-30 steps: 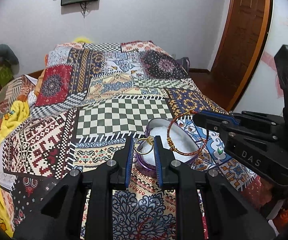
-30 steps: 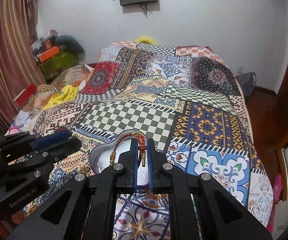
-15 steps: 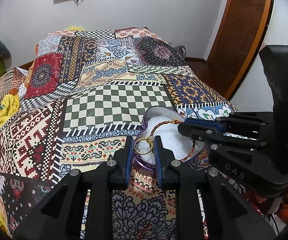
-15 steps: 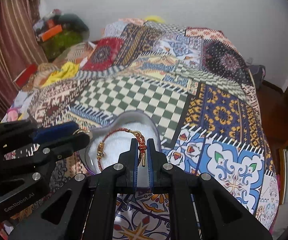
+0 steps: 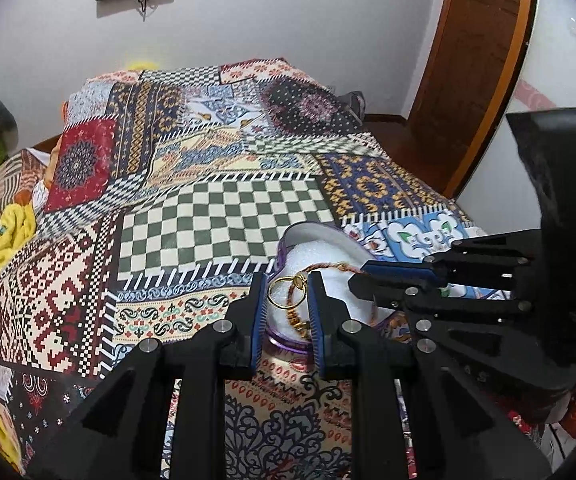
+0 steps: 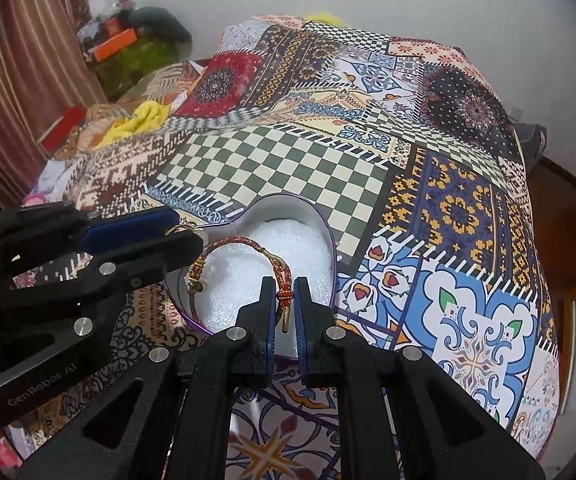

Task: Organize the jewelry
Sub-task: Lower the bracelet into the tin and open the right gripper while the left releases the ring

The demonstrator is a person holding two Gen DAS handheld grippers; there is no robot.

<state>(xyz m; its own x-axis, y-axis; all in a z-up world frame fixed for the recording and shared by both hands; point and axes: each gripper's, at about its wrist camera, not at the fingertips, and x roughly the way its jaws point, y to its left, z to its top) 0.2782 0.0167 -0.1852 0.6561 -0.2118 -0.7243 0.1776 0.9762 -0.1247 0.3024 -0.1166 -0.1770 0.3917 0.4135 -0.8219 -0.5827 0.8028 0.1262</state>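
Left wrist view, read from left to right: yellow cloth (image 5: 6, 236) sits at the left edge, and the patchwork bedspread (image 5: 224, 232) fills the middle. Just right of centre the left gripper (image 5: 286, 300) pinches a gold ring (image 5: 288, 292) between its blue pads. Behind it lies the heart-shaped box (image 5: 315, 236) with its white lining. Further right the right gripper (image 5: 361, 276) reaches in from the frame's right side, holding a red and gold bracelet (image 5: 327, 269) over the lining.

Right wrist view, same order: the left gripper (image 6: 184, 236) enters from the left edge with the ring (image 6: 182, 229) at its tip, just at the box's left rim. At lower centre the right gripper (image 6: 284, 300) is pressed together on the bracelet (image 6: 240, 242) at its knotted clasp end, and the loop arcs leftward above the white lining of the box (image 6: 288, 208).

Compared with a second ago, the bracelet has come down. Then it stood up above the rim, and now it hangs low inside the box, close to the lining, though I cannot tell whether it touches. The ring has stayed at the rim, still gripped.

This suggests the bracelet is about ready to be let go into the box, with the ring likely to follow.
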